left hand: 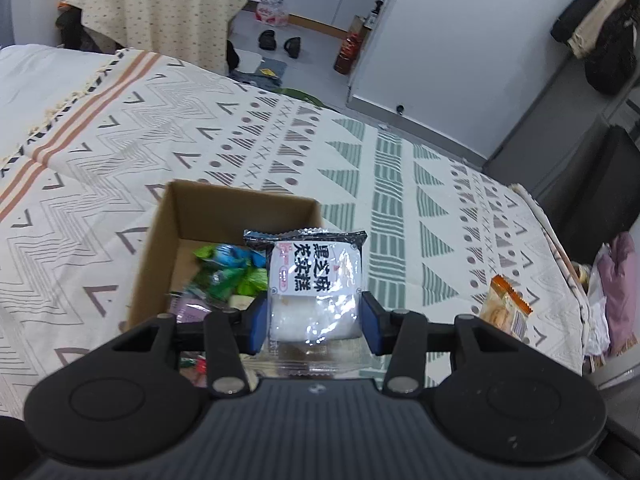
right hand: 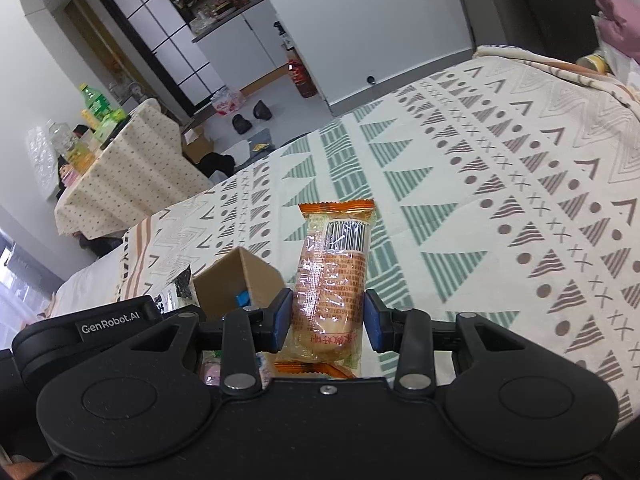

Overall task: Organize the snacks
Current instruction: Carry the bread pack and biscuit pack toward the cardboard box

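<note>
Carrying two snacks to cardboard box (left hand: pixel 160 248) on bedspread (left hand: pixel 400 184) | left gripper (left hand: pixel 314 320) pinches sesame-cake packet (left hand: pixel 312 276) over box's near right corner | right gripper (right hand: pixel 326 322) pinches orange biscuit packet (right hand: pixel 332 280) beside box | advice: centre each over the opening, release low.

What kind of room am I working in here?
Most likely a small lived-in apartment: a bed under a patterned blanket, shoes on the floor, and a cloth-covered table with drink bottles.
</note>
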`<control>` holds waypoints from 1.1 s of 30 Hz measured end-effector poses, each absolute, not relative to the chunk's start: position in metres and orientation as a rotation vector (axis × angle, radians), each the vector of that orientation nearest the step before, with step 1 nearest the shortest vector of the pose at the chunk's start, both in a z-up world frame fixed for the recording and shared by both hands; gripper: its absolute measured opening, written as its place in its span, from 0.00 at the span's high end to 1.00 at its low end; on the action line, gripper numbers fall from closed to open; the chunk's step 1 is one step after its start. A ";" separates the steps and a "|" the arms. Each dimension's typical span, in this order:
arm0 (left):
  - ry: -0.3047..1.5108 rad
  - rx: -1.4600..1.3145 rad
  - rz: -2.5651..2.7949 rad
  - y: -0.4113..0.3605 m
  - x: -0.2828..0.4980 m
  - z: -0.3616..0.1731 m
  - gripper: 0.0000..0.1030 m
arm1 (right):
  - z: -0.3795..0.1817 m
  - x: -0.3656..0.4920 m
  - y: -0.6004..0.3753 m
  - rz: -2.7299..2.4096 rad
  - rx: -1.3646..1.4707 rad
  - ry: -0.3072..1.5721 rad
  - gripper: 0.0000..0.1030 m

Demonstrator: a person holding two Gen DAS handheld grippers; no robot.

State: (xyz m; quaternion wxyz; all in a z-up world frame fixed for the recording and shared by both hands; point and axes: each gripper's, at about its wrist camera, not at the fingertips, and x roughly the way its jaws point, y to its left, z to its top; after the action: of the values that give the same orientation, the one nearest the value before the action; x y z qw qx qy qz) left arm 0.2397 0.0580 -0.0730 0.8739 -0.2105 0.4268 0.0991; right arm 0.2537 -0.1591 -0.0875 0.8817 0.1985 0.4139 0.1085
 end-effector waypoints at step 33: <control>0.942 -0.579 0.362 0.158 0.261 -0.110 0.52 | -0.106 0.282 -0.069 0.399 0.340 0.972 0.63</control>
State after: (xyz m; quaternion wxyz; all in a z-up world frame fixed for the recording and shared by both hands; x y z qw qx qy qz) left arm 0.2615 0.1579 -0.1096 0.8356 -0.2734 0.4447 0.1709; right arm 0.2816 -0.0690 -0.1059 0.8515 0.1613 0.4615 0.1897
